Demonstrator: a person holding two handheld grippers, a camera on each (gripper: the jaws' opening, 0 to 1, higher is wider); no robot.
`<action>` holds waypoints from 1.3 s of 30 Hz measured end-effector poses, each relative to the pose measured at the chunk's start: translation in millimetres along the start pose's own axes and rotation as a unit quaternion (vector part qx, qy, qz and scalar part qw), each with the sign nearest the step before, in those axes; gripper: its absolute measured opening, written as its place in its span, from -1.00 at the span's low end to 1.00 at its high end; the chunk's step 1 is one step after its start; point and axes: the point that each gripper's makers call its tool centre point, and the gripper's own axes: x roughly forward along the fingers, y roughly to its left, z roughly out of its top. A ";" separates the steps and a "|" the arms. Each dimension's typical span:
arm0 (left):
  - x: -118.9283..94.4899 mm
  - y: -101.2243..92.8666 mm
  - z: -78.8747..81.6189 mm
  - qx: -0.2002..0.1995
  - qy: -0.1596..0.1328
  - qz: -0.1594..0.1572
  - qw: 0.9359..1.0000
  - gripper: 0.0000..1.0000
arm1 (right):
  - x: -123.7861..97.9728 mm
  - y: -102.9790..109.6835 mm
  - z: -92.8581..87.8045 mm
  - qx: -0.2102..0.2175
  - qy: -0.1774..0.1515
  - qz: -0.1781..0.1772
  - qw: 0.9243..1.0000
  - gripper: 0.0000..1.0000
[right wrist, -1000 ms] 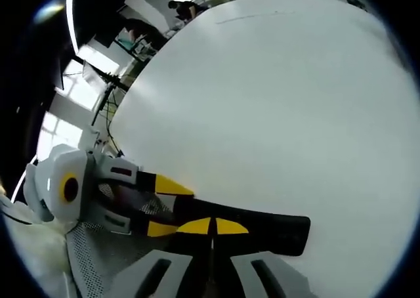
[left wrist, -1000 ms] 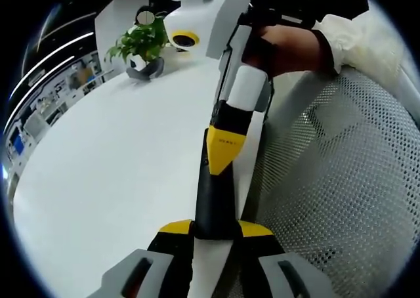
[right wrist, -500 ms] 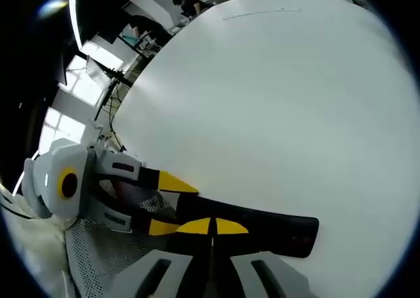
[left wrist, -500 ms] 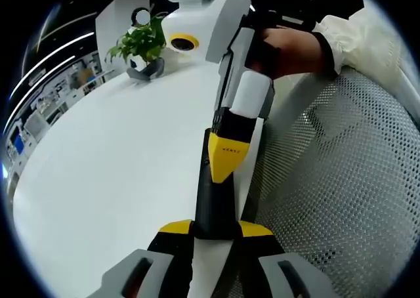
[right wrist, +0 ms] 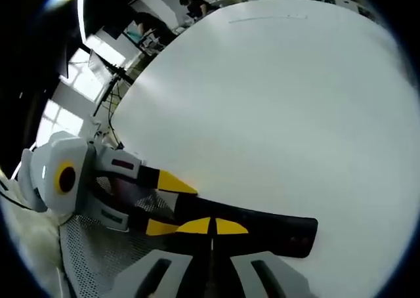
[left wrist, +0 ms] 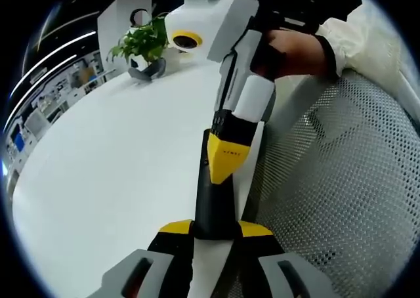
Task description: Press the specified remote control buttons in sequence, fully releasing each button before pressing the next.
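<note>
Gripped at one end by the closed left tongs over the white counter, the remote control is met by the closed right tongs, with pressing judged underway.

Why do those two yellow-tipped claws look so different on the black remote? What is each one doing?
The left claw has its jaws spread to either side of the long black remote control, clamping its near end. The right claw has its jaws shut together into one point.
The left claw holds the remote by its sides; the right claw's tip seems to rest on its top face.
Both have yellow tips and meet the same remote.
</note>
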 end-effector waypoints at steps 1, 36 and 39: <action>0.1 0.1 0.1 -0.002 0.000 0.001 1.000 -0.51 | -0.5 -0.1 -0.3 -0.001 0.003 -0.002 1.000 -1.00; 3.1 5.6 3.4 0.022 0.002 -0.022 1.000 -0.52 | -102.1 -16.8 34.6 -0.140 -0.231 -0.207 0.940 -0.75; 3.4 7.8 4.1 0.026 0.006 -0.026 0.999 -0.52 | -104.5 -17.7 37.5 -0.143 -0.240 -0.212 0.936 -0.65</action>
